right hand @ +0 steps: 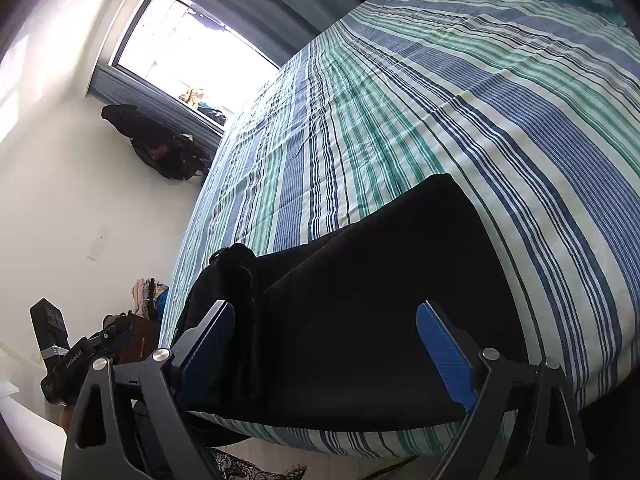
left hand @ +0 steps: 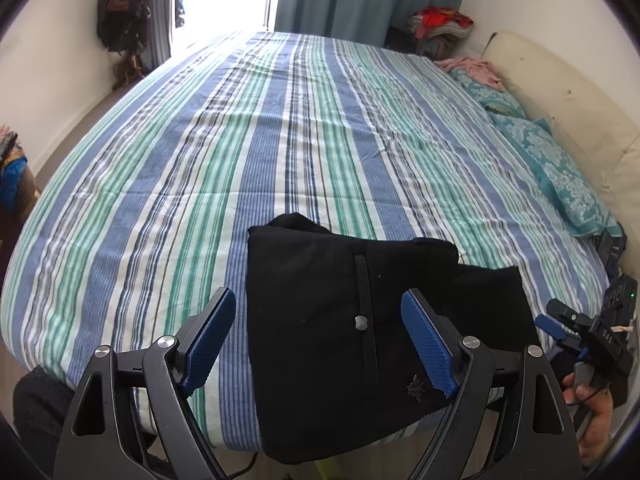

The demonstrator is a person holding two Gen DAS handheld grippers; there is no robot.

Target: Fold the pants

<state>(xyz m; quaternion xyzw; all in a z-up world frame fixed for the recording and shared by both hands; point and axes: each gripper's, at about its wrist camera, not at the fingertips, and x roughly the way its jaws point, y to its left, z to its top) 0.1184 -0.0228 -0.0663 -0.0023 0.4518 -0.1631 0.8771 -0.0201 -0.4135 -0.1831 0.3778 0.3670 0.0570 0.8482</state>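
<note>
Lying folded into a compact stack at the bed's [left hand: 280,128] near edge, the pants [left hand: 340,320] are looking nearly finished. Left gripper [left hand: 320,344] and right gripper [right hand: 328,356] are hovering wide open, holding nothing; tidying possibly remaining.

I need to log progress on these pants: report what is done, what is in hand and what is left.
Done: the black pants already lie folded into a compact bundle at the near edge of the striped bed.
In hand: nothing; the left gripper and right gripper both hover open over the bundle.
Left: perhaps one final fold or tidying, since part of the bundle overhangs the edge of the bed.
</note>
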